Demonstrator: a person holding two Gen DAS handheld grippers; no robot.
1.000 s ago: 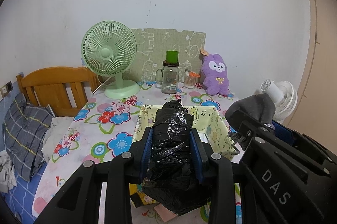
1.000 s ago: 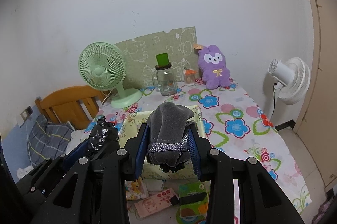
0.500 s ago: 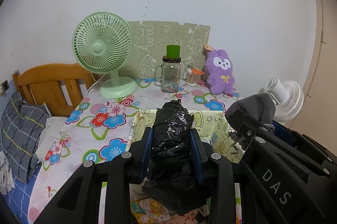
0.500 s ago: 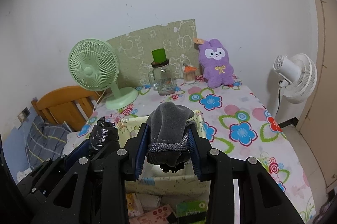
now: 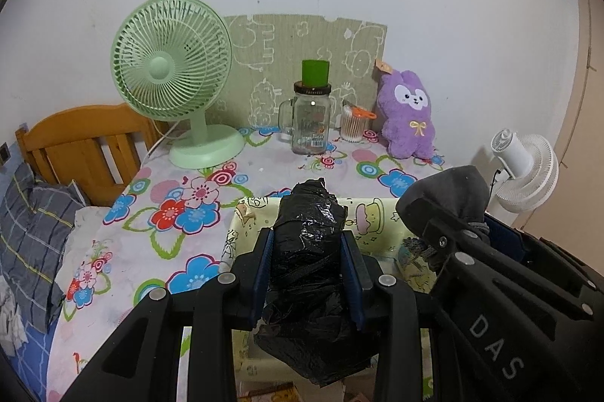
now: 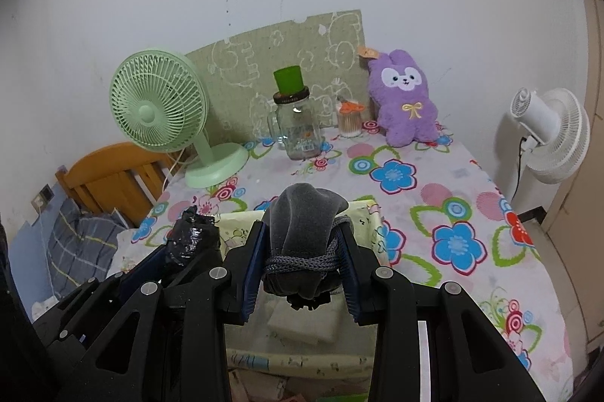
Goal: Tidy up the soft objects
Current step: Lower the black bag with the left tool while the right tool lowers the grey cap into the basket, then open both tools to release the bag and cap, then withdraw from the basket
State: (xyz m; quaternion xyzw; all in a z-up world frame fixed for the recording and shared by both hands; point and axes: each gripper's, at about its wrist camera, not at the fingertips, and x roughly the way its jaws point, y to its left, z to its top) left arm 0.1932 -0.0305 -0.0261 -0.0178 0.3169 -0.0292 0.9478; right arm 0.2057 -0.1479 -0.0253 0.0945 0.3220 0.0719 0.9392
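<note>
Now | your left gripper [image 5: 307,256] pinches the black plastic bundle [image 5: 307,273] | your right gripper [image 6: 302,253] pinches the grey cloth pouch [image 6: 304,236] | both above the yellow bin [image 6: 372,224]

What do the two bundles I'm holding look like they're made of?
Black bundle in the left gripper: thin plastic film, probably a bag; glossy and crinkled. Grey bundle in the right gripper: soft matte fabric, velvety-looking, tied with a braided grey cord.
</note>
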